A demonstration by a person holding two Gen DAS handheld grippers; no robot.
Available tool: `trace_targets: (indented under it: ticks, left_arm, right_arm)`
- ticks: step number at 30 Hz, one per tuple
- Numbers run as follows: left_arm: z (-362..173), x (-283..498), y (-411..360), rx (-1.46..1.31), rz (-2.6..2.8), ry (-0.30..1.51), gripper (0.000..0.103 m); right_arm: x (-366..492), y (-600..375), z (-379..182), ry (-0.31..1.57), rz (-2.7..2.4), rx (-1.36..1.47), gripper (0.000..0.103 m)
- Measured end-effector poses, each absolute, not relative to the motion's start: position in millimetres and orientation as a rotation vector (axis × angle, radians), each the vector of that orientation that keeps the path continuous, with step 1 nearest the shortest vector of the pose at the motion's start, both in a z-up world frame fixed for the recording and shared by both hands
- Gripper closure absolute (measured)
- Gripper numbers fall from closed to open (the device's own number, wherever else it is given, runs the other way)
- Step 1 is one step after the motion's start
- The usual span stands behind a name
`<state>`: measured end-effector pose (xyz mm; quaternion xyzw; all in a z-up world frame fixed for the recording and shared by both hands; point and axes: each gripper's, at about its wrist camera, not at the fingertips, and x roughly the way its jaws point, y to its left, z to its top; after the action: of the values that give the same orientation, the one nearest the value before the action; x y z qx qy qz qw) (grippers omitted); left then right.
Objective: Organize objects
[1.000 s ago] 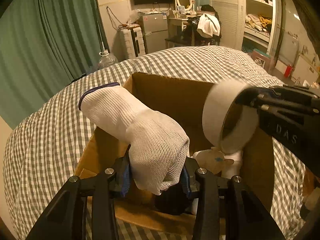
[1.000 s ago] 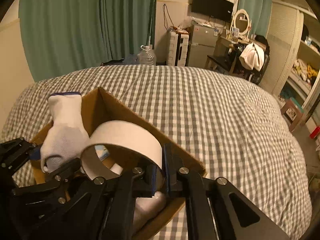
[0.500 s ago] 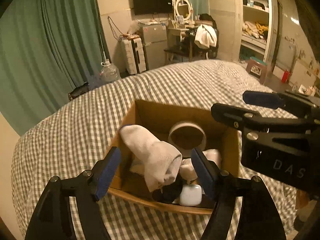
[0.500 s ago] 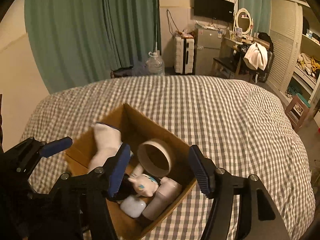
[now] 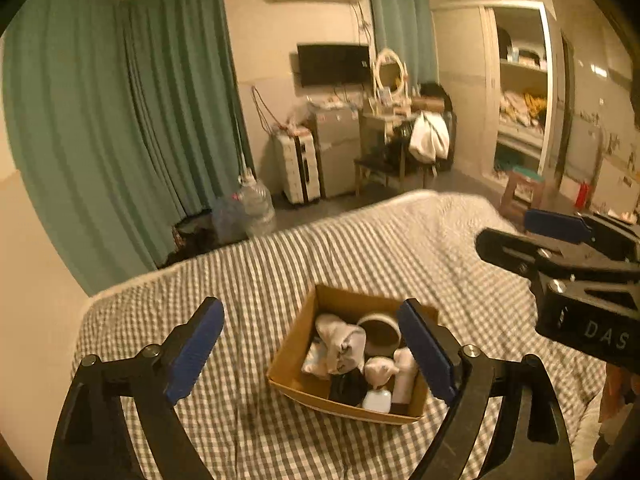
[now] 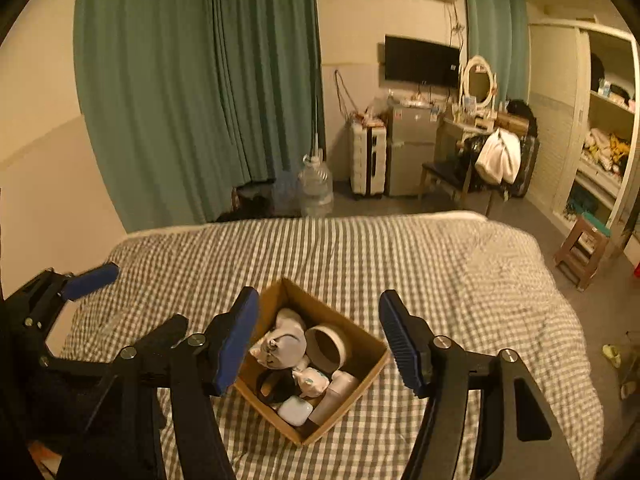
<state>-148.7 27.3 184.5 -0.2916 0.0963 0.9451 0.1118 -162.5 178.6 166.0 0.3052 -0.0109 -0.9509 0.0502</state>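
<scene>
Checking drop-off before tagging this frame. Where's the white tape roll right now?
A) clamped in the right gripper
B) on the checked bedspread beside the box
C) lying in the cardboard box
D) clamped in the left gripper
C: the white tape roll lies inside the cardboard box next to the white glove, while the right gripper and left gripper both stand open with nothing between their pads.

Box (image 6: 360,346) on the bed (image 6: 460,264), glove (image 6: 282,344) in it left of the tape roll (image 6: 326,348), bottle (image 6: 334,398) nearer
</scene>
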Motion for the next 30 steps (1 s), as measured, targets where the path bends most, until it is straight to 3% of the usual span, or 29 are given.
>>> trace_targets:
  ticks: [5, 14, 18, 25, 30]
  left_arm:
    - [227, -124, 17, -0.830, 2.829, 0.257, 0.005]
    - [255, -72, -8, -0.677, 2.944, 0.158, 0.000]
    - [238, -47, -10, -0.571, 2.975, 0.197, 0.000]
    - [162, -15, -4, -0.457, 3.124, 0.194, 0.000]
    - [97, -13, 2, -0.552, 3.142, 0.103, 0.000]
  right_arm:
    - [-114, 176, 221, 0.088, -2.982, 0.826, 0.036]
    - [-47, 180, 259, 0.090, -3.009, 0.660, 0.018]
    - [-27, 186, 236, 0.022, -2.995, 0.611, 0.008]
    - [-25, 195, 140, -0.212, -2.961, 0.615, 0.005]
    - [-31, 195, 88, -0.069, -3.017, 0.627, 0.004]
